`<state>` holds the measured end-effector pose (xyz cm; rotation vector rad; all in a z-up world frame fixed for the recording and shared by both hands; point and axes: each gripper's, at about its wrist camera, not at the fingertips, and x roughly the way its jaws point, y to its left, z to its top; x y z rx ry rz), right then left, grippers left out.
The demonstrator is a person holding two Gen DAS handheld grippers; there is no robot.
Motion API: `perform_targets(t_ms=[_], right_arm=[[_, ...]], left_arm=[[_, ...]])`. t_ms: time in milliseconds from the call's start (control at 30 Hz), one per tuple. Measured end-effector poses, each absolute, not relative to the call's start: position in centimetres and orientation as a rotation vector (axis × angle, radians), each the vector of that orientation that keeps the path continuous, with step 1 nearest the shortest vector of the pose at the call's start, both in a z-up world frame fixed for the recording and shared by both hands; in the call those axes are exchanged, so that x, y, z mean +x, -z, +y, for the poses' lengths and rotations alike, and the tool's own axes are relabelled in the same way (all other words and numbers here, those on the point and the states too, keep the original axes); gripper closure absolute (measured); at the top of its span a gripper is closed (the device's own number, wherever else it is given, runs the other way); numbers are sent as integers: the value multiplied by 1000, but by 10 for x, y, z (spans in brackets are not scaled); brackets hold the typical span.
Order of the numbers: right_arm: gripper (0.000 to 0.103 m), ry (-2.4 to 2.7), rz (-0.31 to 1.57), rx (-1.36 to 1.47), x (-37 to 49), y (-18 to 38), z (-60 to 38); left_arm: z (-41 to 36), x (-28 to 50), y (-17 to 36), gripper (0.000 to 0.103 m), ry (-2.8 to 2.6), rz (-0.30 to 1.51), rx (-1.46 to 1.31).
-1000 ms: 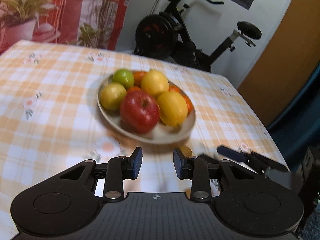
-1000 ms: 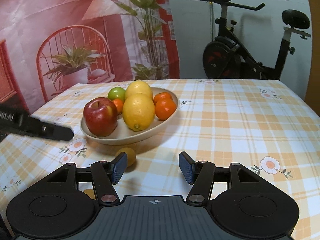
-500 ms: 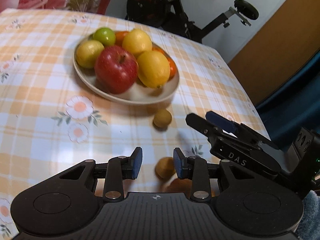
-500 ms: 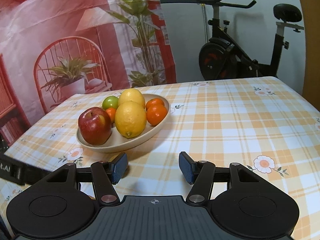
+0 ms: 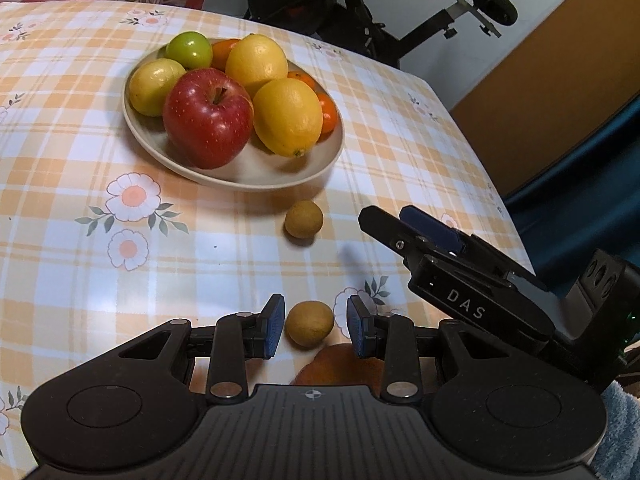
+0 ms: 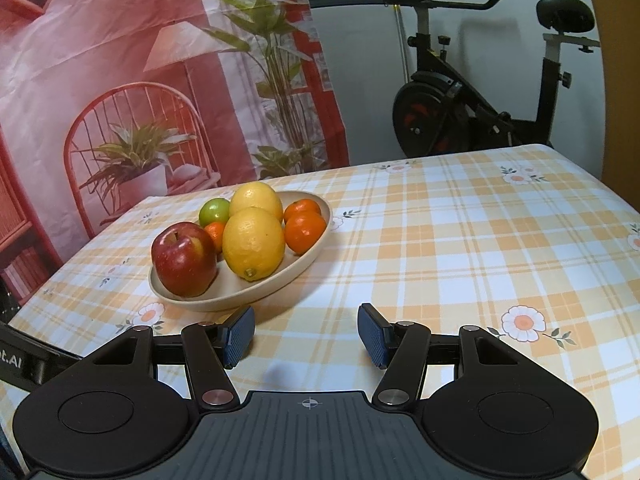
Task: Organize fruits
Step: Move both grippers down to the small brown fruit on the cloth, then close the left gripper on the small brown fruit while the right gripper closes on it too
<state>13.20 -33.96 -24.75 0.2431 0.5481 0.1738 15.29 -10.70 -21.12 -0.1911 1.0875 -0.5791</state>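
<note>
Small brown fruit (image 5: 309,323) lies on the checked tablecloth (image 5: 200,256) between the left gripper's (image 5: 316,329) spread jaws, untouched. A second one (image 5: 303,219) sits near the plate (image 5: 248,176). Right gripper (image 6: 306,336) jaws spread, empty.

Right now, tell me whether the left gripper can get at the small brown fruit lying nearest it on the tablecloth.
Probably yes. The small brown fruit already lies between the left gripper's open fingers, untouched, with nothing in between.
</note>
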Motion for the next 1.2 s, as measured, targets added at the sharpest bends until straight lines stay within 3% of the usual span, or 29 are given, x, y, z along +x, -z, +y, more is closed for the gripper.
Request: perform_targets(t_ms=[233, 367, 833, 1200], right_arm=[[49, -175, 551, 241, 132, 248, -339], [49, -183, 558, 242, 132, 248, -338], [51, -248, 563, 243, 131, 247, -333], [59, -377, 611, 157, 149, 242, -307]], left_arm=[[-111, 153, 217, 68, 564, 1109, -160], [-109, 154, 218, 74, 562, 1102, -166], [-82, 157, 204, 74, 479, 1022, -201], [-55, 159, 194, 74, 403, 951, -245]])
